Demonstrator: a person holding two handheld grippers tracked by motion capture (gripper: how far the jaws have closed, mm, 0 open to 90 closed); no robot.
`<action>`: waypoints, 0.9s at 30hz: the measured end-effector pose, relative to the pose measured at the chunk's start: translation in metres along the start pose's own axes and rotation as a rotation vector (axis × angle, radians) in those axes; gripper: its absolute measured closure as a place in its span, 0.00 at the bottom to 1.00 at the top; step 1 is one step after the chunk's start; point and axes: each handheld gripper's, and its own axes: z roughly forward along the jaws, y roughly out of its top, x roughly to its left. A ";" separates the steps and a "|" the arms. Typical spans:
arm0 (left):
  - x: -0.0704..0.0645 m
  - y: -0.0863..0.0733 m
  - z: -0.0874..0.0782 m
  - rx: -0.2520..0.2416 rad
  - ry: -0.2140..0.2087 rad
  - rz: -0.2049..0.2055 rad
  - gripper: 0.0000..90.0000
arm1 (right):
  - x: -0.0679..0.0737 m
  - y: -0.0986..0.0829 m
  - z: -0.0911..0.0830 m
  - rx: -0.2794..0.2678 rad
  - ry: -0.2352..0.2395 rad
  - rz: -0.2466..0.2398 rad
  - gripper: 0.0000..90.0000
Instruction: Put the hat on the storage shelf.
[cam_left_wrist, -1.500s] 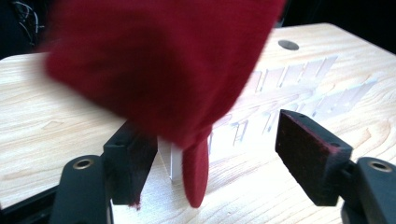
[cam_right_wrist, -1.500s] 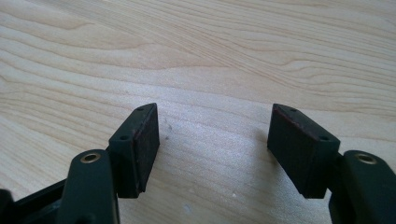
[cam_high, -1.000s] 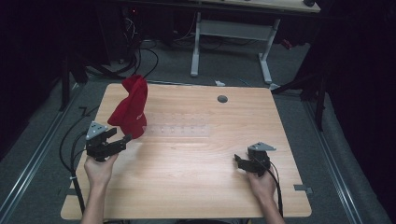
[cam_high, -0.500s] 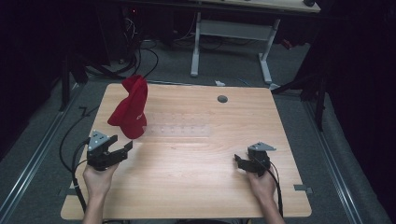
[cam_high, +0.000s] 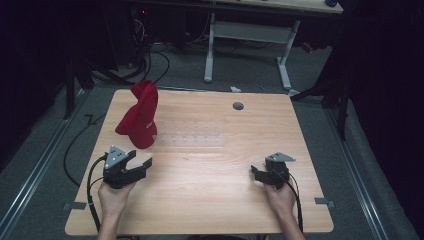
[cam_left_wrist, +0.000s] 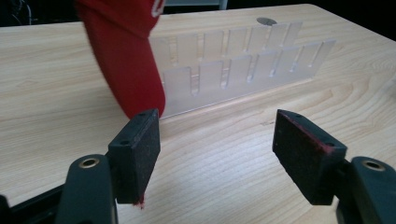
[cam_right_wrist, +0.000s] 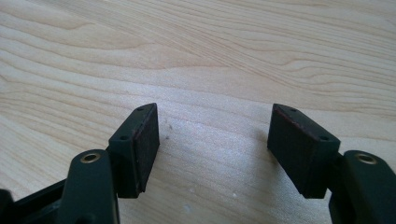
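In the high view the left gripper (cam_high: 142, 165) has drawn back toward the person since a second ago, when it sat against the red cloth (cam_high: 140, 115); now it is near the cloth but apart from it, fingers spread and empty. The cloth stands draped at the left end of the clear rack (cam_high: 192, 139) on the bench (cam_high: 210, 200) (unmoved). The right gripper (cam_high: 256, 173) has stayed put. In the left gripper view the spread fingers (cam_left_wrist: 135, 154) hold nothing, the cloth (cam_left_wrist: 126, 56) just ahead. In the right gripper view the fingers (cam_right_wrist: 137, 147) gape over bare bench.
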 end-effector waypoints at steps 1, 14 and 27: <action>-0.001 -0.001 0.001 0.003 -0.002 0.002 0.36 | 0.000 0.000 0.000 0.000 0.000 0.000 0.38; -0.016 -0.019 0.006 0.043 -0.047 0.014 0.35 | 0.000 0.000 0.000 -0.001 0.001 -0.001 0.38; -0.021 -0.035 0.017 0.075 -0.063 0.011 0.34 | 0.000 0.000 0.000 -0.001 0.001 -0.001 0.38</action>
